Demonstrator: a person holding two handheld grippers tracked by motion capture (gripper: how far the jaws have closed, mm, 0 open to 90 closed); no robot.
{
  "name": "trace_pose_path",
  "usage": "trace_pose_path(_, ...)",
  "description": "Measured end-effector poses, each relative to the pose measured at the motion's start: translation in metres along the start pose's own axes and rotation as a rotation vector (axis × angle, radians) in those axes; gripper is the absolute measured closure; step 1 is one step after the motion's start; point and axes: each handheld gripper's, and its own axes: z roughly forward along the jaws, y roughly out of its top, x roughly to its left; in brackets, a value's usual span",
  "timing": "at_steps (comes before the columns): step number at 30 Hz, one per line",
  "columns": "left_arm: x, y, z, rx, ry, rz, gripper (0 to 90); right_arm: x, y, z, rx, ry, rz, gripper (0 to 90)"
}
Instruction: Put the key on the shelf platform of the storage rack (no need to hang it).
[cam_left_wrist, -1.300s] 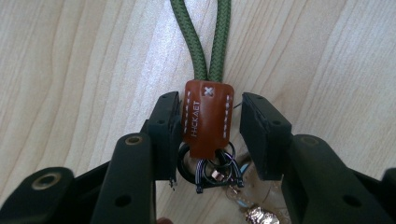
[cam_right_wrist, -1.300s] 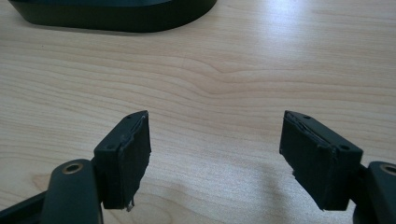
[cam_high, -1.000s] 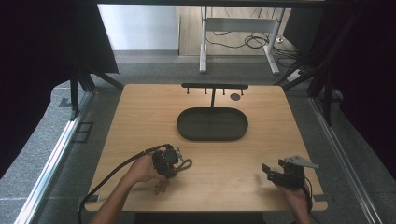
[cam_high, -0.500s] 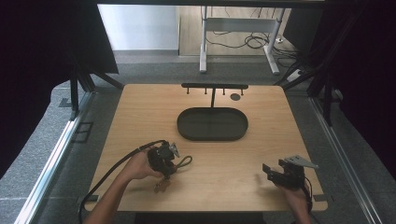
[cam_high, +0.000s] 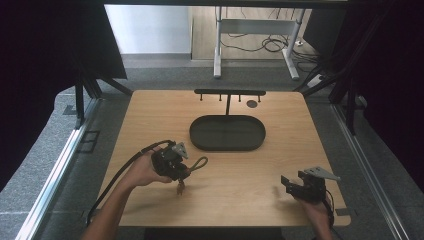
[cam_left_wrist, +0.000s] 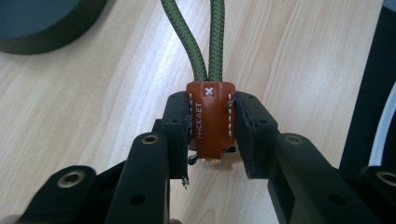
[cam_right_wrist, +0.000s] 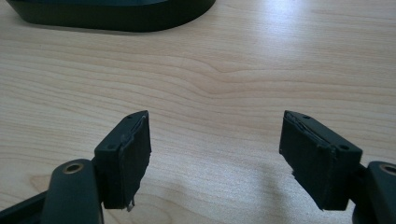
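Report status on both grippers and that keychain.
Left gripper shut on the brown leather keychain tab, green cord loop running forward. Right gripper open over bare table. Black oval tray ahead, nothing in the way.

One dark oval tray (cam_high: 227, 133), one black peg rack (cam_high: 229, 92), one corded keychain (cam_left_wrist: 210, 116), two hand-held grippers on the tabletop (cam_high: 240, 185).

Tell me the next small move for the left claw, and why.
Probably lift it a little toward the rack. The left claw is shut on the brown leather tab of the green cord loop, which hangs low over the table; the rack's pegs stand beyond the tray.
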Motion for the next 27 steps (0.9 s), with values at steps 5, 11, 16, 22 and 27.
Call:
trace_pose_path(5,0.002,0.004,-0.008,-0.021,-0.002,-0.008,67.4,-0.001,0.000,-0.001,0.000,-0.001,0.001,25.7)
trace_pose_path(11,0.005,0.011,-0.017,-0.030,-0.001,-0.002,67.3,0.000,0.000,0.000,-0.002,0.001,0.003,25.9)
trace_pose_path(16,0.010,0.016,-0.022,-0.042,-0.008,-0.006,67.3,0.000,0.000,0.000,-0.002,0.000,0.006,26.2)
trace_pose_path(22,0.014,0.025,-0.029,-0.050,0.006,-0.005,67.4,-0.001,0.000,-0.001,0.001,0.000,0.006,26.2)
trace_pose_path(27,0.017,0.032,-0.034,-0.051,0.013,0.000,67.3,0.000,0.000,-0.001,-0.001,0.002,0.005,26.2)
